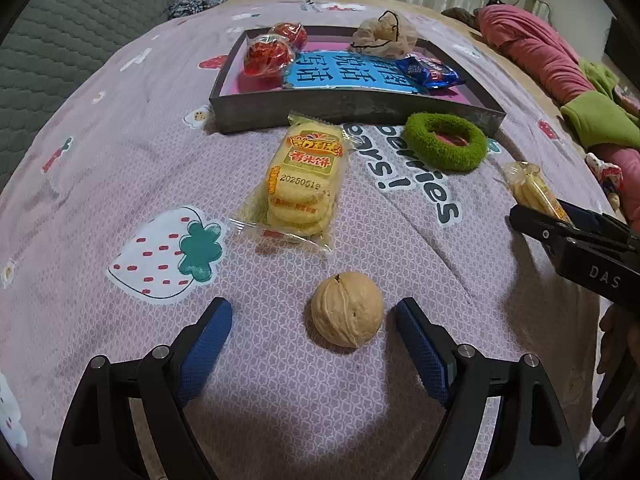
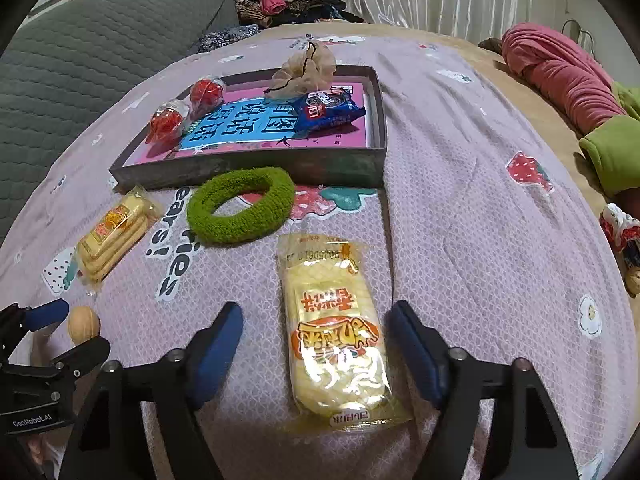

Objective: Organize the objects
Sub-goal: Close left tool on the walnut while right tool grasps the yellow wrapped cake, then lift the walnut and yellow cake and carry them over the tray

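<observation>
Two yellow cracker packs lie on the bedsheet (image 2: 460,208): near pack (image 2: 334,332) lies lengthwise between the right gripper (image 2: 316,340) jaws, untouched; other pack (image 2: 110,234) lies aslant. One walnut (image 1: 347,309) sits between the open left gripper (image 1: 314,338) jaws, beside the right-hand pad

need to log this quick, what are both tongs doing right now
Left tongs: open, straddling the round tan walnut, not gripping.
Right tongs: open, pads either side of the yellow plastic-wrapped cracker pack, not pressing.
</observation>
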Tool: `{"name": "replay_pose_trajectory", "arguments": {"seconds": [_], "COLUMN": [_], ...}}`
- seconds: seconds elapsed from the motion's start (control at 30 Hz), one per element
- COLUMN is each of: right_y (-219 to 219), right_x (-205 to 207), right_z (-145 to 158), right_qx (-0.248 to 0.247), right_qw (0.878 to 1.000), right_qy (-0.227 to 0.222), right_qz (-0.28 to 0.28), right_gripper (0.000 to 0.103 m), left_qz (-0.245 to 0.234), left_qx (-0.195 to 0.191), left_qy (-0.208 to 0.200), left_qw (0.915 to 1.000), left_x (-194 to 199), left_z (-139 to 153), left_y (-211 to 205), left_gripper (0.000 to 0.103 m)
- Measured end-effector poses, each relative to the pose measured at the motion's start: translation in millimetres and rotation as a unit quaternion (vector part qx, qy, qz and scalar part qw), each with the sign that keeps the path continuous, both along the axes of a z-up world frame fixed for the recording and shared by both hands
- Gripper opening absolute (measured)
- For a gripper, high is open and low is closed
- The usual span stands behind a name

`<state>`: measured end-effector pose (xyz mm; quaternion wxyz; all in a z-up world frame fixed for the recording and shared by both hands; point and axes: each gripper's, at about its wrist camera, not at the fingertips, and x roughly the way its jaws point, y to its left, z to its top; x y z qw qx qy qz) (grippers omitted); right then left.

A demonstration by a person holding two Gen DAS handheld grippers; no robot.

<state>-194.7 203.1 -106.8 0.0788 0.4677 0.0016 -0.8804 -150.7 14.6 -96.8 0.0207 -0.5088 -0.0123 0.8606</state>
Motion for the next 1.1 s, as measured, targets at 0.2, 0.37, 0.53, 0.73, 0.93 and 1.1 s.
{"name": "replay_pose_trajectory", "arguments": {"seconds": [0.2,0.37,0.53,0.73,0.93,1.1], "right_y": [-1.9,-2.9,-5.9,-7.2,-4.6,-13.4], "right_x": [-0.6,-0.2,1.1,2.4,9.0,21.6], "right_z": [-1.6,-1.2,0.3,2.4,8.4,16.5], "right_qx": [-0.002,0.005,0.008,0.010,-0.008,-0.020], "right_qw": [1.000,1.000,1.000,1.000,1.000,0.999], "right_qy": [-0.003,-0.005,-0.005,-0.001,0.005,0.012], "right_qz": [0.001,0.006,0.013,0.013,0.008,0.022], "right_gripper": [0.064,0.052,0.041,0.040,0.039,0.039], "left_qz": [-0.002,-0.012,-0.022,-0.029,-0.028,-0.029], "left_qx": [-0.001,-0.006,-0.004,-0.020,-0.014,-0.012], "left_qy": [0.004,0.009,0.008,0.011,0.013,0.022], "left_qw": [1.0000,0.9999,0.9997,0.9993,0.9994,0.9993], "left_x": [-0.4,2.4,3.5,5.4,7.5,10.4], "left_z": [0.3,2.5,2.9,3.5,6.7,14.5], "left_y": [1.2,6.3,8.5,13.4,12.6,13.7], "left_gripper": [0.082,0.063,0.033,0.033,0.033,0.033]}}
